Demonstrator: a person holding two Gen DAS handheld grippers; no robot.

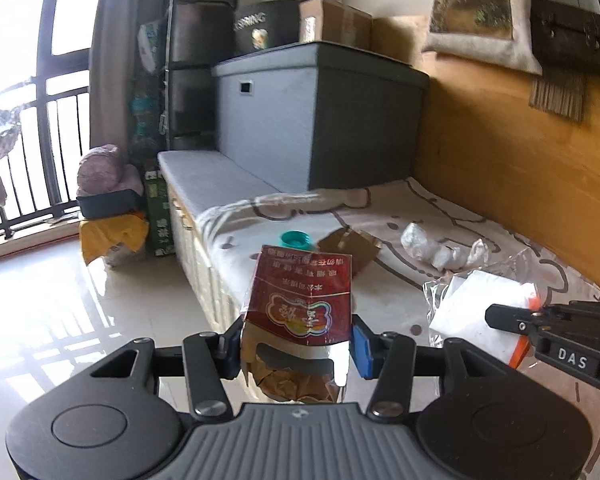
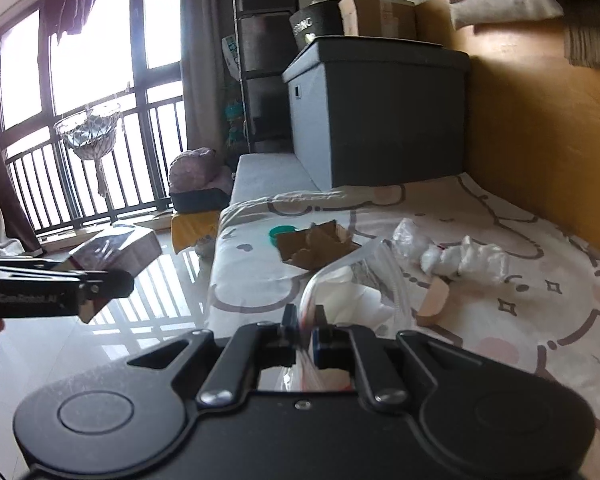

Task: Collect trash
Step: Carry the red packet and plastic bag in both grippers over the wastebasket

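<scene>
Both fingers clenched | left (image 1: 298,350): cigarette pack (image 1: 300,300) | right (image 2: 305,326): plastic bag (image 2: 356,280)

Bed (image 2: 500,320) with cartoon-print sheet; on it lay teal lid (image 2: 281,233), torn cardboard (image 2: 316,246), crumpled white plastic (image 2: 456,258), possibly a pink scrap (image 2: 434,300).
</scene>
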